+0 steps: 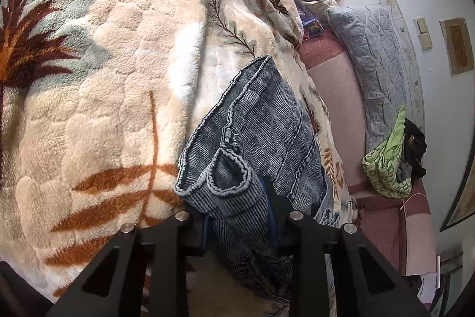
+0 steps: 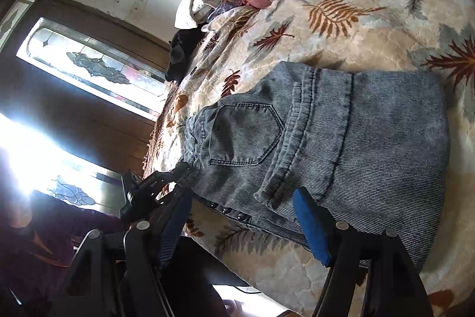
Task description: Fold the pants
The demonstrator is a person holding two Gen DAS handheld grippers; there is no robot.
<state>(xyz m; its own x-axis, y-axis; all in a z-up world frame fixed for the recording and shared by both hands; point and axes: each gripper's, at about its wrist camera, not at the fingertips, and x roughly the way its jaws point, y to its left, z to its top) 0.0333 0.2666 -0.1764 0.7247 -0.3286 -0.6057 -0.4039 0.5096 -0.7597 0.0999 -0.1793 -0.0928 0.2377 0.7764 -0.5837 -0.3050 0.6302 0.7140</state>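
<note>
The pants are grey-blue washed denim jeans lying folded on a cream leaf-patterned fleece blanket, back pocket up. My left gripper is shut on a bunched edge of the jeans, and the cloth runs between its blue-padded fingers. It also shows in the right wrist view, gripping the jeans' left edge. My right gripper is open, its blue pad over the near edge of the jeans, with nothing between the fingers.
A grey quilted pillow and pink sheet lie beyond the blanket. A green patterned cloth and black garments sit at the bed's edges. Stained-glass windows are bright on the left.
</note>
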